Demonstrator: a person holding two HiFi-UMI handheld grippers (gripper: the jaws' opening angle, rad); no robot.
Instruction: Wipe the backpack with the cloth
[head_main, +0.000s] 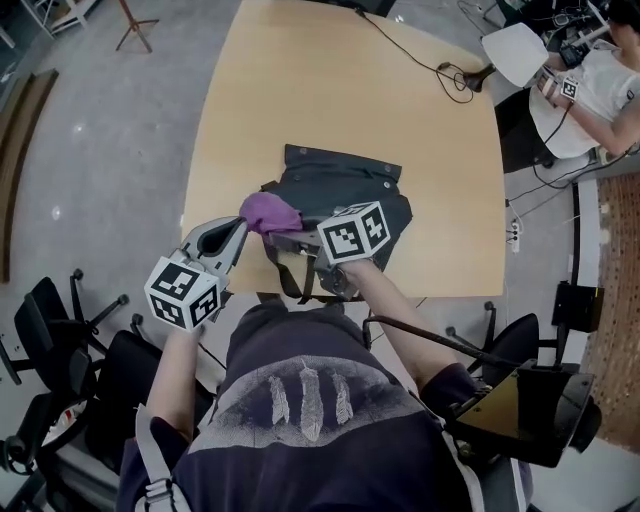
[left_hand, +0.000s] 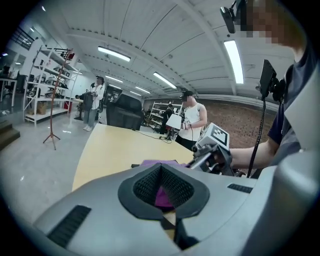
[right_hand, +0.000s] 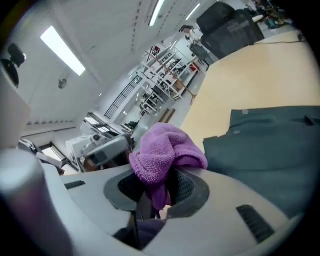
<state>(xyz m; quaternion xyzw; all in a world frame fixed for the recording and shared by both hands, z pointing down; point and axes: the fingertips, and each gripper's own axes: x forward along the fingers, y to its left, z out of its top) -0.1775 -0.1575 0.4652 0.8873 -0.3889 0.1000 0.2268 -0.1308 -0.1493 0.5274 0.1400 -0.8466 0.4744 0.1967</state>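
Note:
A dark grey backpack (head_main: 345, 195) lies flat on the tan table (head_main: 340, 90), and shows at the right in the right gripper view (right_hand: 270, 145). My right gripper (head_main: 285, 240) is shut on a purple cloth (head_main: 268, 212), which is bunched over its jaws (right_hand: 165, 150) above the bag's near left corner. The left gripper (head_main: 240, 228) is shut, its tips at the cloth's left edge. Purple cloth (left_hand: 162, 196) shows through the gap between its pads. Whether those pads pinch the cloth is unclear. The right gripper (left_hand: 197, 160) appears beside it in the left gripper view.
A black cable (head_main: 420, 55) runs across the far part of the table to a person seated at the far right (head_main: 600, 85). Black chairs (head_main: 60, 330) stand at my left. Other people stand beyond the table's far end (left_hand: 192, 117).

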